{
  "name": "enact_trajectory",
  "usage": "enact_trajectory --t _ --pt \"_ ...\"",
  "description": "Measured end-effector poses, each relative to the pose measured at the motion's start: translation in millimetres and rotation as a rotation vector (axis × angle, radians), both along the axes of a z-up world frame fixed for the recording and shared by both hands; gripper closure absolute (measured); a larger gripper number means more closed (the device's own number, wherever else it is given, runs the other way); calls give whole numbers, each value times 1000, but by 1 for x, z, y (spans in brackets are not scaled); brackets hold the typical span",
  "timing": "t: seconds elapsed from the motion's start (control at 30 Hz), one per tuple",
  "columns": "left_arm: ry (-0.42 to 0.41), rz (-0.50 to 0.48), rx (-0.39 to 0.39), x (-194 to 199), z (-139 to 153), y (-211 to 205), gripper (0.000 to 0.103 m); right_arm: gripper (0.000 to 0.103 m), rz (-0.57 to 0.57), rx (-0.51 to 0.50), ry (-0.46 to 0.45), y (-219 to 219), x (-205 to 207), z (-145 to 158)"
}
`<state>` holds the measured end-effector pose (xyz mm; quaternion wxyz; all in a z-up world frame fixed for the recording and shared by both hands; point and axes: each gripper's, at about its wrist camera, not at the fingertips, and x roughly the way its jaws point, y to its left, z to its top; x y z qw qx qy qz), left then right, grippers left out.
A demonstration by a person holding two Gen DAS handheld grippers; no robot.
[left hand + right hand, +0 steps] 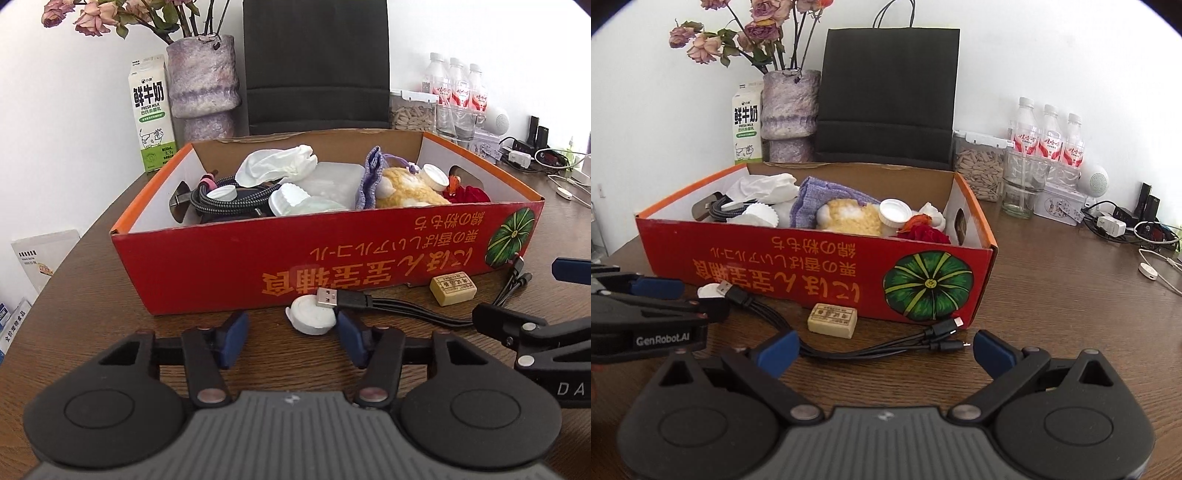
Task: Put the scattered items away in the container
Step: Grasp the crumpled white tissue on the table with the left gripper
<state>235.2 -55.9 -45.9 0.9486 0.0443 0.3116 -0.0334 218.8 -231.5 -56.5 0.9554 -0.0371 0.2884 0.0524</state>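
Right, your red cardboard box (236, 266) sits on the counter (1071, 295), and everything else goes by it. Three loose items lie along its near wall: one white cap (312, 314), one multi-head USB cable (406, 306) and one small tan block (452, 288). The cable's USB plug rests on top of the cap, touching it; the block sits just beside the box wall, with the cable running in front of it.

Your left tongs (291, 338) stand part-way apart in front of the box, the right blue pad against the cap's edge, the left pad clear of it, so nothing is clamped. Your right tongs (882, 350) are spread wide over the cable's far end, gripping nothing.

Inside the box you have one white cloth, one coiled braided cable, one purple pouch, one yellow plush toy, something red, and several white caps, exact count unclear.

Behind the box: one milk carton (153, 114), one vase of flowers (203, 81), three bottles (1049, 136).
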Motion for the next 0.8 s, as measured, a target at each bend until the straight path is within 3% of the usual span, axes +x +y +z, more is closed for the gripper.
enact_trajectory --t 0.1,0.17,0.8 --pt "-2 -21 1 0 0 -4 60 2 0 9 8 -1 0 -1" --pt "5 -49 -16 0 1 -5 75 2 0 6 7 -1 1 -1" --pt "-60 18 -76 -17 14 20 75 2 -9 10 23 -4 3 -2"
